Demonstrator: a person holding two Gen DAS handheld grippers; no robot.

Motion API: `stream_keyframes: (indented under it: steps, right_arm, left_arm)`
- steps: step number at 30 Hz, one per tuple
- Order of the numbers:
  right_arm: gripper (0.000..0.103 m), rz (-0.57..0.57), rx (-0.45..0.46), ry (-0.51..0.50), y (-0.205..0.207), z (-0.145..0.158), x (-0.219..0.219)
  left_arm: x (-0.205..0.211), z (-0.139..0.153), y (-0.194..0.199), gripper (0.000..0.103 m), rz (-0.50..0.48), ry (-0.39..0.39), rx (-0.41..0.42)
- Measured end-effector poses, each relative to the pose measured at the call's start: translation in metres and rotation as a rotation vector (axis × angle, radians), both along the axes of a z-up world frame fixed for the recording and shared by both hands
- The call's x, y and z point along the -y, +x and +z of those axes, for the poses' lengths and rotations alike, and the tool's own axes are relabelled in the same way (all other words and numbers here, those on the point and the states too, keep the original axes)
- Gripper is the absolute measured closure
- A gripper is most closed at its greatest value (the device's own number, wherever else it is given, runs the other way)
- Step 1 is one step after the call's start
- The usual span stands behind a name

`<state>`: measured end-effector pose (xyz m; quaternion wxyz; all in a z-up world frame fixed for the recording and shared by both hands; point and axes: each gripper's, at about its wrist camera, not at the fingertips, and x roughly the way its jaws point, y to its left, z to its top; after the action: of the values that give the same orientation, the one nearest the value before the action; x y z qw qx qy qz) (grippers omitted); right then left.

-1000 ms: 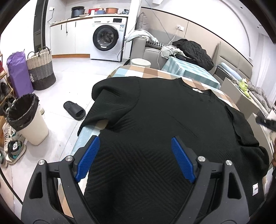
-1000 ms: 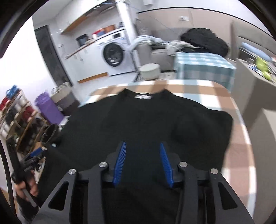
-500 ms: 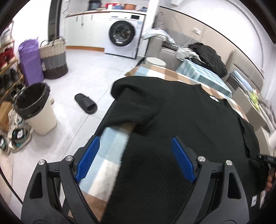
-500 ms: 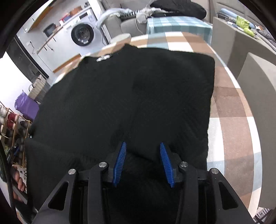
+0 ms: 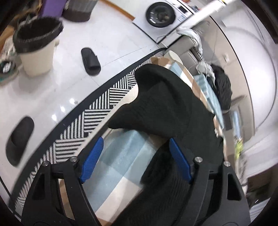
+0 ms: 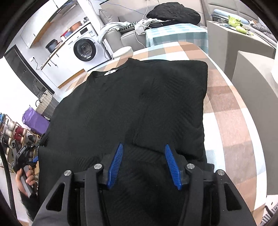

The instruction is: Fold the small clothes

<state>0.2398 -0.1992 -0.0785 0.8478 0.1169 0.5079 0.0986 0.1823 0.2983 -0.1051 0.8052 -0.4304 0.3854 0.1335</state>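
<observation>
A black knit short-sleeved top (image 6: 132,107) lies flat on the checked tablecloth (image 6: 231,118), collar at the far end, its right sleeve folded in over the body. My right gripper (image 6: 143,165) is open and empty, low over the top's near hem. My left gripper (image 5: 134,160) is open and empty at the table's left edge, over bare cloth beside the top (image 5: 173,111), just short of the left sleeve (image 5: 132,120). The left gripper also shows at the lower left of the right wrist view (image 6: 26,156), held in a hand.
On the floor to the left are a striped rug (image 5: 97,111), two black slippers (image 5: 90,60), a lined bin (image 5: 36,45). A washing machine (image 6: 85,48), a sofa with clothes (image 6: 173,12) and a grey cabinet (image 6: 243,43) stand beyond the table.
My left gripper has swung left and tilted down from over the top's body to the table's left edge. My right gripper has drawn back toward the hem and opened wider.
</observation>
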Motion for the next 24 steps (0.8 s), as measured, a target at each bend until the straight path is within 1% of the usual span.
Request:
stream_keyframes:
  steps: [2, 8, 13, 15, 17, 18, 20, 21, 22, 23, 24]
  right_arm:
    - [0.051, -0.019, 0.0, 0.004, -0.004, -0.001, 0.004]
    - [0.051, -0.049, 0.008, 0.019, -0.004, 0.001, 0.007]
    - [0.051, -0.053, 0.017, 0.012, -0.009, 0.002, 0.01]
    - [0.051, -0.06, 0.022, 0.01, -0.011, 0.003, 0.01]
    - [0.051, -0.069, 0.024, 0.012, -0.014, 0.002, 0.012]
    - [0.051, -0.072, 0.024, 0.012, -0.015, 0.002, 0.013]
    - [0.051, -0.073, 0.027, 0.008, -0.016, 0.002, 0.013]
    - [0.051, -0.074, 0.028, 0.005, -0.016, 0.002, 0.014]
    - [0.051, -0.073, 0.028, 0.004, -0.016, 0.002, 0.014]
    - [0.051, -0.073, 0.03, 0.005, -0.016, 0.002, 0.014]
    - [0.051, -0.074, 0.031, 0.005, -0.016, 0.002, 0.014]
  left_arm:
    - [-0.004, -0.007, 0.005, 0.028, 0.008, -0.066, 0.019]
    - [-0.018, -0.037, 0.026, 0.028, 0.02, -0.271, 0.033]
    - [-0.029, -0.06, 0.042, 0.028, 0.061, -0.404, 0.053]
    - [-0.037, -0.069, 0.045, 0.028, 0.089, -0.428, 0.054]
    - [-0.041, -0.076, 0.051, 0.028, 0.115, -0.427, 0.042]
    - [-0.043, -0.079, 0.054, 0.032, 0.125, -0.424, 0.039]
    - [-0.044, -0.082, 0.057, 0.048, 0.139, -0.407, 0.037]
    - [-0.045, -0.082, 0.058, 0.061, 0.155, -0.389, 0.043]
    - [-0.046, -0.081, 0.056, 0.071, 0.162, -0.377, 0.061]
    - [-0.045, -0.077, 0.055, 0.076, 0.17, -0.349, 0.074]
    - [-0.043, -0.07, 0.053, 0.089, 0.176, -0.309, 0.077]
